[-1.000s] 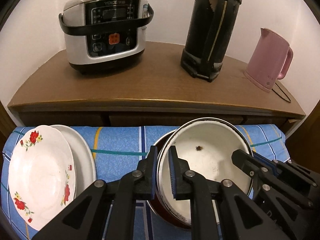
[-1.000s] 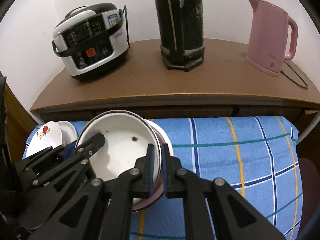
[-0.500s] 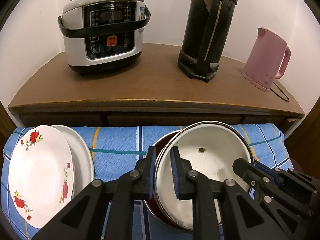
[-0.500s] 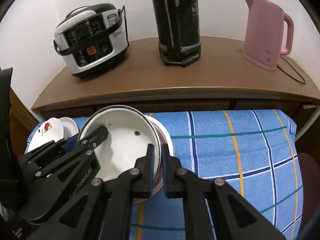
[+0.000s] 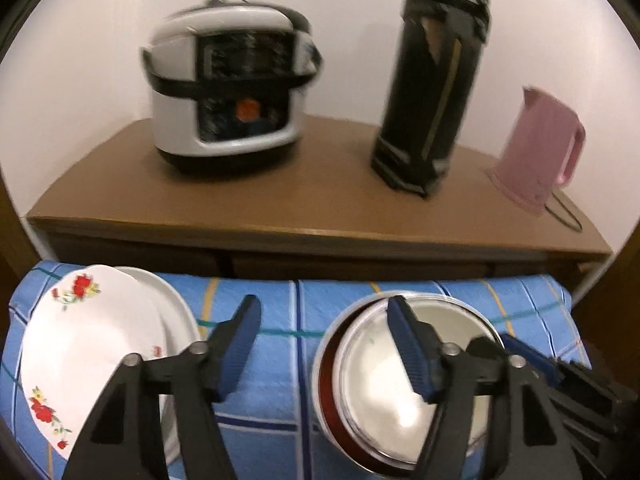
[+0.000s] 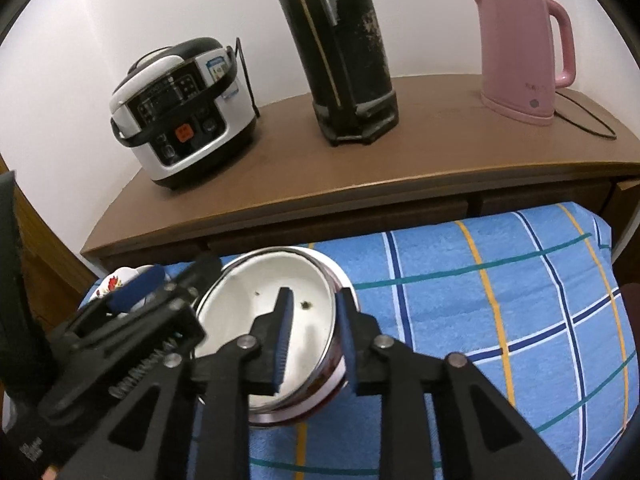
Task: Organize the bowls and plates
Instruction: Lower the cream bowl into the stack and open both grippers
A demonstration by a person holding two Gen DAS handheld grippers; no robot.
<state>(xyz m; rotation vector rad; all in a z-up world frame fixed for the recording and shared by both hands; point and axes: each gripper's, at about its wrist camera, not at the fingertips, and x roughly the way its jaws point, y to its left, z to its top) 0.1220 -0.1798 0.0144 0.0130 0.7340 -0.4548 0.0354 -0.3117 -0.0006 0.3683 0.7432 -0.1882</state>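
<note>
A white enamel bowl (image 5: pixel 376 400) (image 6: pixel 248 300) sits nested in a red-walled bowl (image 5: pixel 326 392) (image 6: pixel 320 398) on the blue checked cloth (image 5: pixel 280 308). My left gripper (image 5: pixel 324 344) straddles the bowls' left rim. Its jaws are opening wide, one finger inside, the other well outside, pads clear. My right gripper (image 6: pixel 314 340) straddles the right rim with jaws opening, the rim between them, and no pad visibly pressing. To the left a flowered plate (image 5: pixel 80 352) lies on a plain white plate (image 5: pixel 176 320).
Behind the cloth stands a brown wooden sideboard (image 6: pixel 400 152) with a rice cooker (image 5: pixel 228 92) (image 6: pixel 184 112), a tall black thermos (image 5: pixel 436 80) (image 6: pixel 340 52) and a pink kettle (image 5: pixel 536 148) (image 6: pixel 524 48) with its cord. The cloth (image 6: pixel 480 300) stretches bare to the right of the bowls.
Both grippers were shut on the white bowl's rim and have let go. The left jaws spread wide, the right a little. The bowl has settled lower into the red one.
</note>
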